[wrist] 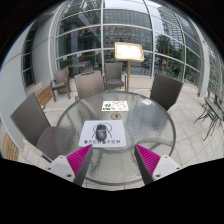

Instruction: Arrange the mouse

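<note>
A small dark mouse (104, 130) lies on a white mouse mat (102, 135) with dark lettering, near the middle of a round glass table (140, 125). My gripper (110, 163) is held above the table's near edge, short of the mat. Its two fingers with magenta pads (70, 160) stand wide apart and hold nothing. The mouse and mat lie just ahead of the fingers, between their lines.
A small white card with green print (115, 105) lies at the table's far side. Several grey chairs (90, 82) ring the table, one at the left (30, 118) and one at the right (166, 92). A sign stand (127, 52) and a glass building front stand beyond.
</note>
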Demonstrator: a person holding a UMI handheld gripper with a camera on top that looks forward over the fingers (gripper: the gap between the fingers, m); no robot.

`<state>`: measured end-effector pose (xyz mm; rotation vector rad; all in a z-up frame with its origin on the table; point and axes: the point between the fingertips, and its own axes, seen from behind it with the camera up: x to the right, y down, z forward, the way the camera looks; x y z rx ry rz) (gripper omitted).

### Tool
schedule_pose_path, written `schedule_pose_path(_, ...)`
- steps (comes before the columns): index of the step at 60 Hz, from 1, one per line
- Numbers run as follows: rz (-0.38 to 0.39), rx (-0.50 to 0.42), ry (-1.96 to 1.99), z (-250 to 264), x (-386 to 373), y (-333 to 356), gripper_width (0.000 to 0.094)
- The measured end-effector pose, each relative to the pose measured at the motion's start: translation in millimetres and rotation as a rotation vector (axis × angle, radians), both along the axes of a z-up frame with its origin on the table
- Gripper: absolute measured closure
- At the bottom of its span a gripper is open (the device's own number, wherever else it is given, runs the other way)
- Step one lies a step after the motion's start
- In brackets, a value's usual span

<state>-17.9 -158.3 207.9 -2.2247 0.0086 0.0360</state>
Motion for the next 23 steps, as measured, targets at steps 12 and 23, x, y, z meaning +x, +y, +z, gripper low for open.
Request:
schedule_pose_path(12,0.000,0.014,0.007,2.1,0.5,-7.3,0.0092)
schedule_pose_path(23,-0.005,0.031,0.020,6.6,1.6,-7.5,0.0090)
